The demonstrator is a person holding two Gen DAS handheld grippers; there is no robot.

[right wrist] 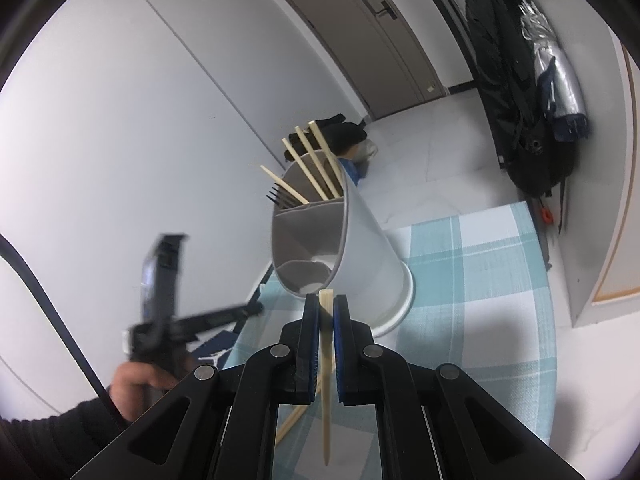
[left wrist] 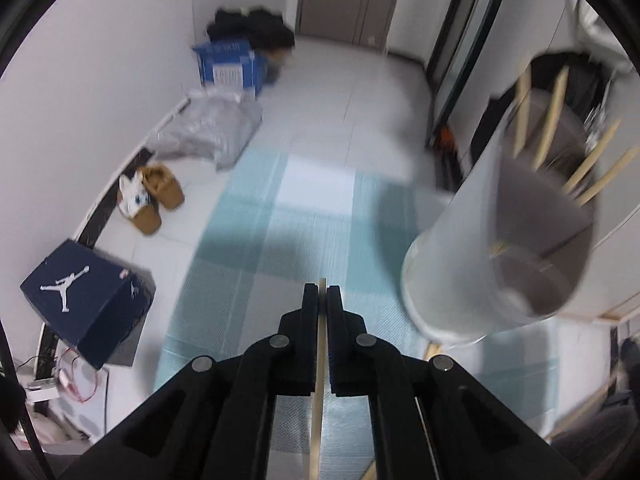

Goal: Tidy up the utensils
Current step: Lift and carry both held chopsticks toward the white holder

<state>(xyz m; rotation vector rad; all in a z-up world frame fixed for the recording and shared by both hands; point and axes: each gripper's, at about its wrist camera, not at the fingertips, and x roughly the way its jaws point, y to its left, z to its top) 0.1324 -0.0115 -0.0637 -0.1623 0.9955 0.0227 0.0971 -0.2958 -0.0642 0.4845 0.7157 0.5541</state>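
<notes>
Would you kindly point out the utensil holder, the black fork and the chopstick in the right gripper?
utensil holder (right wrist: 372,248): right wrist view, white outer wall.
black fork (right wrist: 280,197): right wrist view, tines.
chopstick (right wrist: 327,360): right wrist view, shaft between jaws.

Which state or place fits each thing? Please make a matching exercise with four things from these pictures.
Things:
1. left gripper
2. black fork
3. utensil holder
4. checked cloth

States or places:
A. standing in the holder beside chopsticks
B. lying flat under the holder
C. shut on a single chopstick
D. white outside, grey inside, with dividers

Pairs: 1-C, 2-A, 3-D, 4-B
</notes>
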